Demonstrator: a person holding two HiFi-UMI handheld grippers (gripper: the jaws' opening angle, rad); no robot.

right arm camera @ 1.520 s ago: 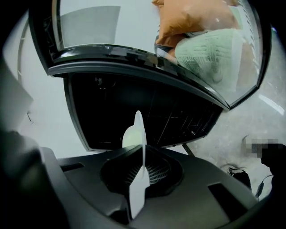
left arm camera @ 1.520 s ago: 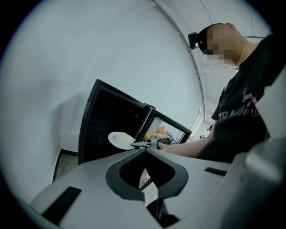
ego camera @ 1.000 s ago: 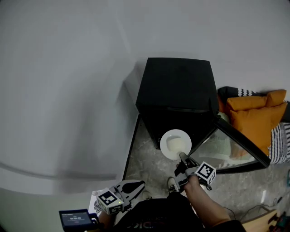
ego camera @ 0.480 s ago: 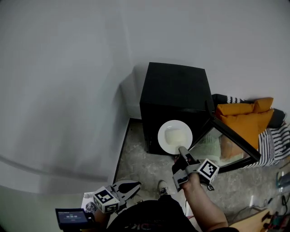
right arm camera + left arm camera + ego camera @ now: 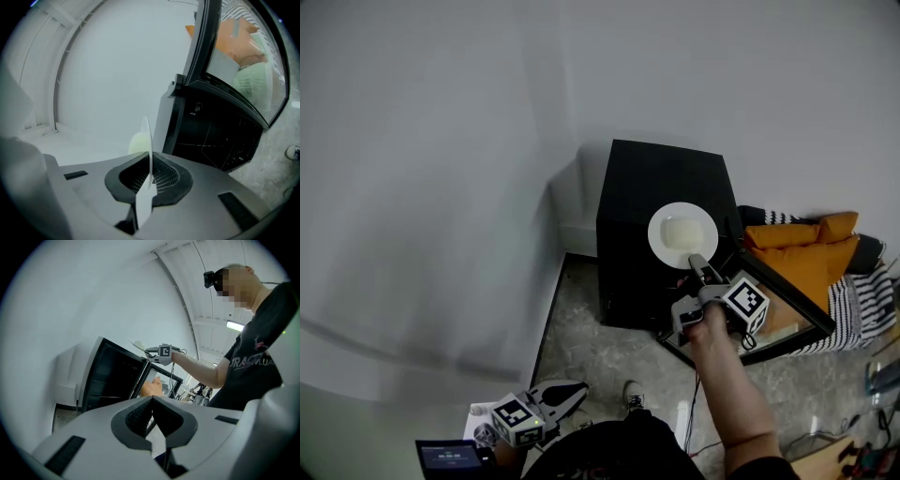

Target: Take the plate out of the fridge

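Head view: right gripper (image 5: pixel 698 265) clamps the white plate (image 5: pixel 682 235) by its rim, outside the open black fridge (image 5: pixel 647 187); left gripper (image 5: pixel 572 391) is closed, empty.

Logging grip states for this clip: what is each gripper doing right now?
Left gripper: closed, nothing between its jaws.
Right gripper: closed on the plate, at its rim.

Black printed T-shirt (image 5: pixel 255 366), grey right gripper (image 5: pixel 697 262), marker cube (image 5: pixel 744 303)

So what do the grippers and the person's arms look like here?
The left gripper and right gripper match: pale grey shells, dark ribbed pads inside the jaws, and a cube of black-and-white square markers on each. The person wears a black short-sleeved T-shirt.
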